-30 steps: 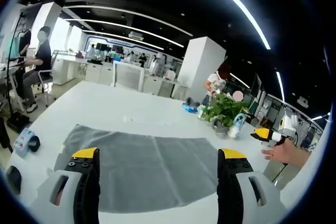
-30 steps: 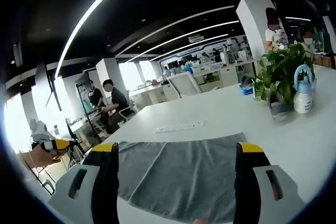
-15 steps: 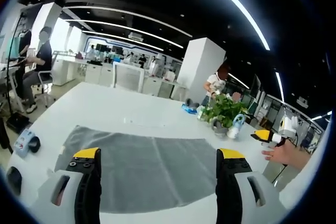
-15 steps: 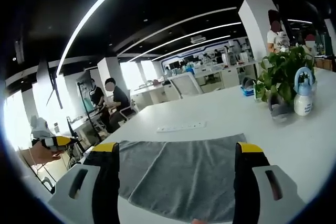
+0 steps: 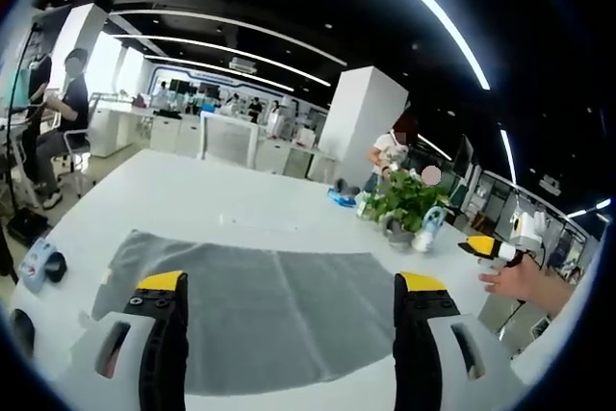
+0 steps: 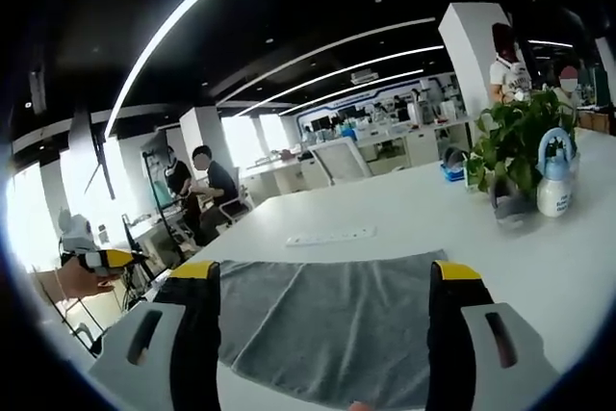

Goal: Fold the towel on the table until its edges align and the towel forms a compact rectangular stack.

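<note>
A grey towel lies spread flat on the white table; the right gripper view shows the same towel from the other side. My left gripper hangs open above the towel's near edge, nothing between its yellow-tipped fingers. My right gripper is also open above the towel, wide apart and holding nothing. The right gripper appears at the far right of the left gripper view, in a person's hand. The left gripper appears at the left edge of the right gripper view, also hand-held.
A potted plant and a spray bottle stand at the table's far right; plant and bottle also appear in the right gripper view. A white power strip lies beyond the towel. Small devices sit at the left edge. People sit and stand behind.
Both views have shifted only slightly with the hands. The towel lies as before and both grippers stay open.
</note>
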`<state>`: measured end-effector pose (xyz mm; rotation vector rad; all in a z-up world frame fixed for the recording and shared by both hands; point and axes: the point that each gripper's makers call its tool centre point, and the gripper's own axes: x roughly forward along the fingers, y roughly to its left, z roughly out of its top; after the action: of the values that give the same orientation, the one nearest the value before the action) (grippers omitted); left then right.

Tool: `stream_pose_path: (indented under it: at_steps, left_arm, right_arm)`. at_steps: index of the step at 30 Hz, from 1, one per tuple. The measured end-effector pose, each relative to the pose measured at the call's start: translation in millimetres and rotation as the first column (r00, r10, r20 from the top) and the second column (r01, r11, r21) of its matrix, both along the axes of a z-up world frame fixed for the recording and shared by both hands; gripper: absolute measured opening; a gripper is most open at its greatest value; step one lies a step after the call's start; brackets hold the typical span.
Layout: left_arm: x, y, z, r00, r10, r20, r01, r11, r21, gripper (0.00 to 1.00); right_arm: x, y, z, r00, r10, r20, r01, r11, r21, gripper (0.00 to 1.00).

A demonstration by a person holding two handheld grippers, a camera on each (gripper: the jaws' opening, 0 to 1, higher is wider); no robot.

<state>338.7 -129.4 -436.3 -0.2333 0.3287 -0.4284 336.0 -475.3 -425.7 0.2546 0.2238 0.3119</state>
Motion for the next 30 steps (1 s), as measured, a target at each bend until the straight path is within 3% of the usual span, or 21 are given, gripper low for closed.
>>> stream_pose_path:
  at_steps: [6,13,17,20,30]
  left_arm:
    - [6.3,-11.8,7.4,1.000,0.005,0.002,-0.005,0.999,-0.042,0.84]
    - [19.8,-30.6,22.3,1.000,-0.005,0.021,0.005,1.000,-0.024,0.80]
    - [28.7,-46.7,30.6,0.999,-0.039,0.027,0.040,0.998,-0.041,0.78]
    - [39.1,-60.5,31.6,0.998,-0.061,0.031,0.061,0.998,0.002,0.76]
    - [69.8,-109.6,52.8,0.987,-0.138,0.080,0.138,0.990,0.006,0.71]
  right_arm:
    - [-1.9,-5.1,2.9,1.000,-0.016,0.005,0.016,1.000,-0.001,0.86]
    - [-1.0,-27.7,-3.0,0.998,-0.049,-0.026,0.049,0.999,0.016,0.78]
    - [0.3,-45.6,-13.6,0.994,-0.097,-0.050,0.099,0.995,0.019,0.73]
    - [-1.5,-52.3,-24.4,0.992,-0.096,-0.087,0.103,0.991,0.080,0.67]
    - [-9.7,-70.3,-40.6,0.982,-0.143,-0.125,0.154,0.985,0.080,0.58]
